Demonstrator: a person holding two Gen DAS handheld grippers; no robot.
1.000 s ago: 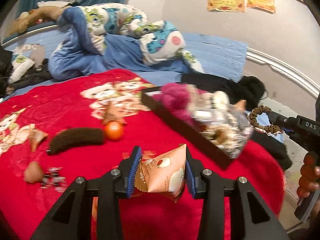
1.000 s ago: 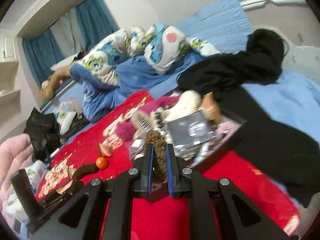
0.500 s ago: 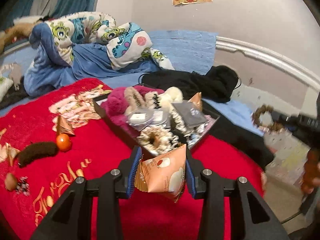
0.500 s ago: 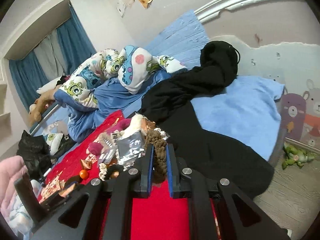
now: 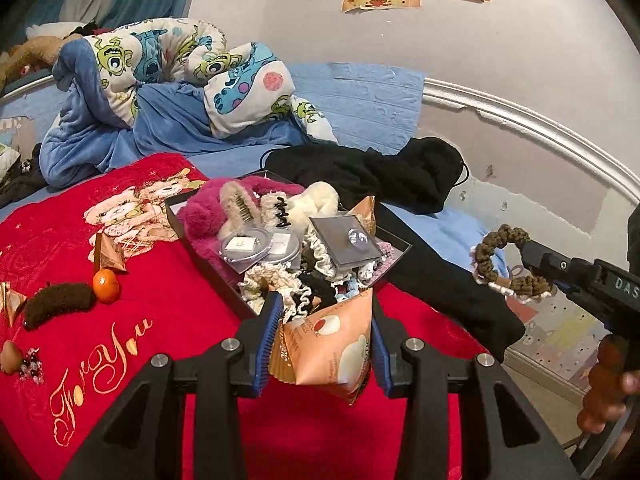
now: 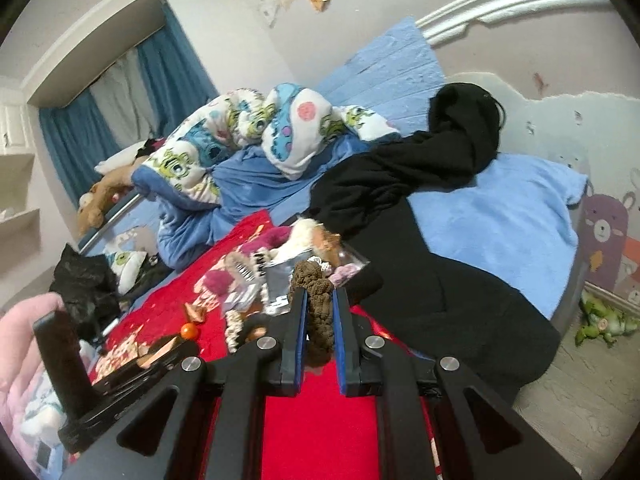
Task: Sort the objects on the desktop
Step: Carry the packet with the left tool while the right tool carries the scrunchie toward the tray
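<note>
My left gripper (image 5: 322, 332) is shut on an orange snack packet (image 5: 332, 348), held above the red blanket just in front of the black tray (image 5: 208, 256). The tray is heaped with hair scrunchies, furry clips and round tins. My right gripper (image 6: 319, 312) is shut on a brown braided hair tie (image 6: 316, 304); it also shows in the left wrist view (image 5: 504, 264), held in the air to the right of the tray, off the bed's edge. Loose on the blanket lie a small orange (image 5: 106, 286), a brown furry clip (image 5: 60, 306) and another snack packet (image 5: 108, 256).
A black garment (image 5: 380, 176) lies behind and right of the tray. A rumpled cartoon quilt (image 5: 180, 72) fills the back of the bed. A small brown object and beads (image 5: 20, 360) sit at the blanket's left edge. The floor (image 6: 580, 392) is to the right.
Both grippers have drawn back from the tray, still holding their objects. The left wrist view has swung right and the tray now sits centred ahead; the right gripper has dropped back toward the tray.
</note>
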